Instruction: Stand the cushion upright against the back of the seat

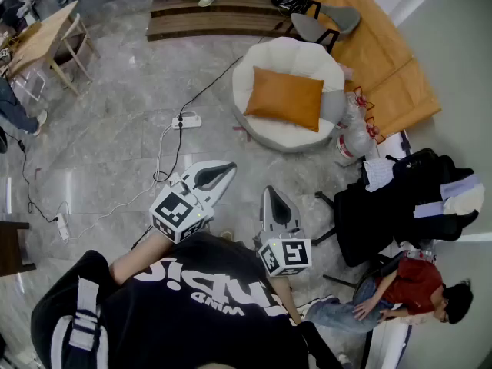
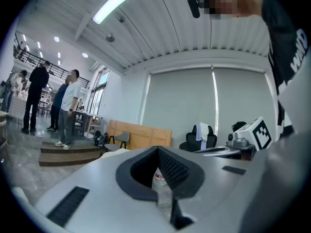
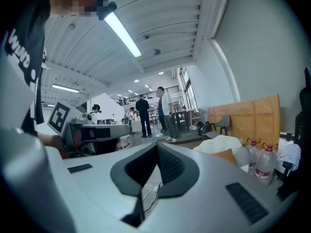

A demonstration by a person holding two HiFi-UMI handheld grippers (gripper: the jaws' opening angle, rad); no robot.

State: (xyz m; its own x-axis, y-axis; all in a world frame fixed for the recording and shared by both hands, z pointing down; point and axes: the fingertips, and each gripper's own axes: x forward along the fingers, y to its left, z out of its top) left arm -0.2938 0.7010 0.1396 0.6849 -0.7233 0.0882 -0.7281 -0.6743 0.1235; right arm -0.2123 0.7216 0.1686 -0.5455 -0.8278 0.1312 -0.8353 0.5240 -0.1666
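An orange cushion (image 1: 284, 97) lies flat, slightly tilted, on a round white seat (image 1: 265, 134) on the floor ahead of me. In the right gripper view a corner of the cushion (image 3: 226, 155) shows against the seat (image 3: 218, 143), far off. My left gripper (image 1: 225, 169) is shut with nothing in it and hangs well short of the seat. My right gripper (image 1: 271, 194) is also shut and holds nothing, beside the left one. In their own views the left gripper (image 2: 158, 150) and the right gripper (image 3: 156, 147) have their jaws closed together.
A power strip (image 1: 187, 120) with cables lies on the marble floor left of the seat. Water bottles (image 1: 350, 141) stand at its right. A black office chair (image 1: 388, 202), a seated person (image 1: 411, 290), wooden panels (image 1: 384, 75), a step platform (image 1: 215, 18) and a wooden table (image 1: 38, 37) surround the area.
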